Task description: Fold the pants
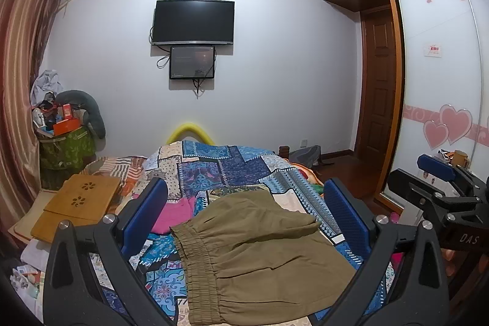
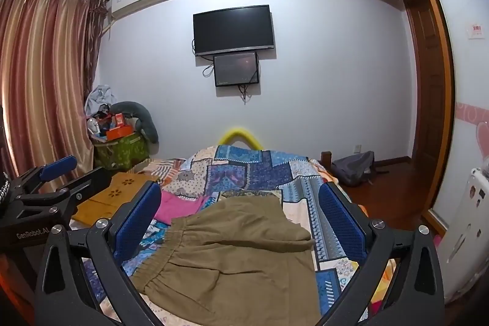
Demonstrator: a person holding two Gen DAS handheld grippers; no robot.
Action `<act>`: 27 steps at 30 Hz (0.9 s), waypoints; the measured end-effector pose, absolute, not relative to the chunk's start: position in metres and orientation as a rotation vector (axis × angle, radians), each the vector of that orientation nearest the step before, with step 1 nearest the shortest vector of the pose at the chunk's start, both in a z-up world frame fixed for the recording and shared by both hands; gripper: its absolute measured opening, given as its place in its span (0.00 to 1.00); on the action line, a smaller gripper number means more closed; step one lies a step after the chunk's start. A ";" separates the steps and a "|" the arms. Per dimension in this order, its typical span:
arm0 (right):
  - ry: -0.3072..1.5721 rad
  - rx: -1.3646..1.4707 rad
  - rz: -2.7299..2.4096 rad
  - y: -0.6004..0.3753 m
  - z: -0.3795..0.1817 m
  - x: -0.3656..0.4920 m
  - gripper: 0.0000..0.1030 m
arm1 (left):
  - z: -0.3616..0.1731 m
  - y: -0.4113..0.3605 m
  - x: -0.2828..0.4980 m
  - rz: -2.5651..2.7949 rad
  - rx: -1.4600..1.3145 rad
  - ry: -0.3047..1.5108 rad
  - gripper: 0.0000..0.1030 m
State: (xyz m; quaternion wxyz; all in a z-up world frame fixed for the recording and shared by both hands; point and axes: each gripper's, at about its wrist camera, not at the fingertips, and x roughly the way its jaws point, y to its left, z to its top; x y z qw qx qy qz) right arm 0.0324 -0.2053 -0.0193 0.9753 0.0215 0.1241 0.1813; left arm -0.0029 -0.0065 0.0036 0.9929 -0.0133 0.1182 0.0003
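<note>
**Olive pants lay half-folded, both tools raised and empty**

Olive-brown pants [image 1: 262, 258] lay on the patchwork quilt [image 1: 232, 170] of the bed, elastic waistband [image 1: 195, 261] turned toward your left side, the far portion already doubled over the rest. A pink garment [image 1: 174, 213] sat just beside them, touching or nearly so.

Your main risk was snagging that pink cloth, or a pinch of quilt, along with the pants if you came down near the waistband's far corner. The soft fabric also looked likely to slide and skew the fold if only one layer was caught, and the doubled edge could spring open if you pulled unevenly.

You held the left gripper [image 1: 244, 213] above the pants with its jaws spread wide, the blue pads [image 1: 146, 219] well apart and clasping nothing. The right gripper [image 2: 240, 216] hovered likewise, jaws wide, gripping nothing. Whether either tool brushed the fabric below was hard to tell from these fisheye views; they appeared to be clear of it.
</note>
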 end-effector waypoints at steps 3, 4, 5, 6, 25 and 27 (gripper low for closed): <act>0.252 0.044 0.365 -0.210 -0.019 0.034 0.99 | 0.003 -0.006 -0.003 0.002 -0.026 0.237 1.00; 0.252 0.043 0.365 -0.208 -0.017 0.031 0.99 | 0.003 -0.006 -0.003 0.001 -0.026 0.237 1.00; 0.255 0.043 0.365 -0.204 -0.021 0.032 0.99 | 0.004 -0.006 -0.003 0.001 -0.025 0.237 1.00; 0.256 0.042 0.363 -0.202 -0.022 0.031 0.99 | 0.004 -0.006 -0.003 0.002 -0.025 0.237 1.00; 0.261 0.042 0.364 -0.201 -0.019 0.033 0.99 | 0.002 -0.008 -0.002 0.000 -0.024 0.240 1.00; 0.261 0.042 0.364 -0.201 -0.019 0.033 0.99 | 0.000 -0.008 -0.001 0.001 -0.022 0.240 1.00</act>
